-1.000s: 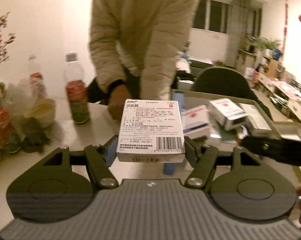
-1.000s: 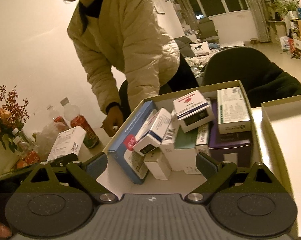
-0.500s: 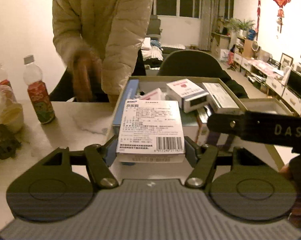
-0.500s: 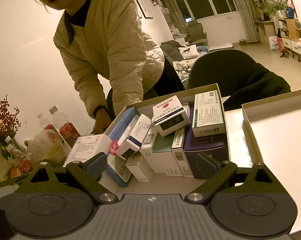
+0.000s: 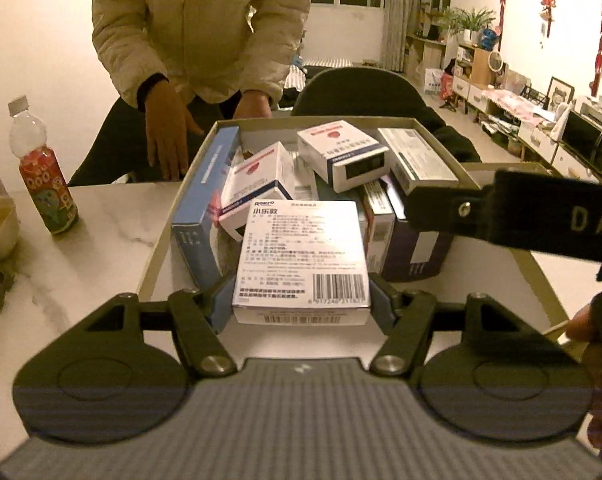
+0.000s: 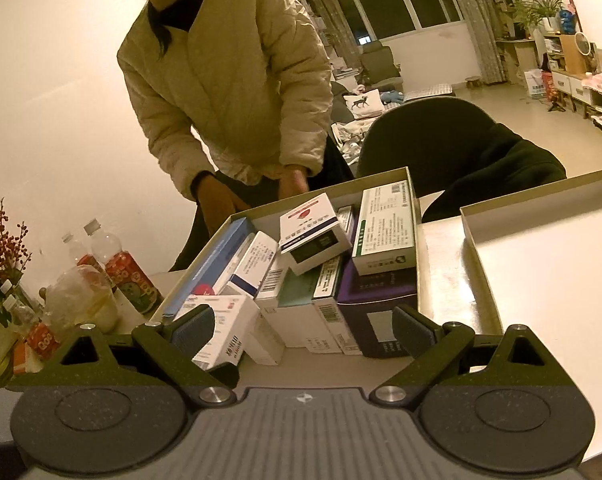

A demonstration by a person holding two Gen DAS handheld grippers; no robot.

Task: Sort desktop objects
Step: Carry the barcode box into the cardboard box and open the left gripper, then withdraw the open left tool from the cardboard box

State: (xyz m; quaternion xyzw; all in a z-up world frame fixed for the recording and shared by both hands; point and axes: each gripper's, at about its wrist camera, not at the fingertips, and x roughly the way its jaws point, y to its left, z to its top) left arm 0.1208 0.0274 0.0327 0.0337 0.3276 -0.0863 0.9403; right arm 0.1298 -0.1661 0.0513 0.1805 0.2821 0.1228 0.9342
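Medicine box [image 5: 302, 258], white card with printed text and a barcode, sits clamped flat between the blue pads of the left gripper [image 5: 301, 304], held over the near end of the open cardboard tray [image 5: 435, 138]. That shallow, straight-walled tray rests on a pale marble-patterned tabletop [image 5: 97, 240] and is crowded with other cartons: a long blue one [image 5: 207, 196] on edge along its left wall, a dark purple one [image 6: 381, 300] at its near right, white ones leaning across them. The right gripper [image 6: 303, 326] hovers at the tray's near edge with its jaws apart and nothing between them. A second tray, empty [image 6: 553, 264], lies beside the first toward the tabletop's right edge. Near the left edge stand clear plastic bottles with red labels [image 5: 45, 184] and a crumpled plastic bag [image 6: 81, 296]. A person in a cream quilted jacket [image 6: 229, 80] leans in at the far edge, beside a dark rounded chair [image 6: 441, 136]. Behind is a living room with dark windows, curtains and red hangings.
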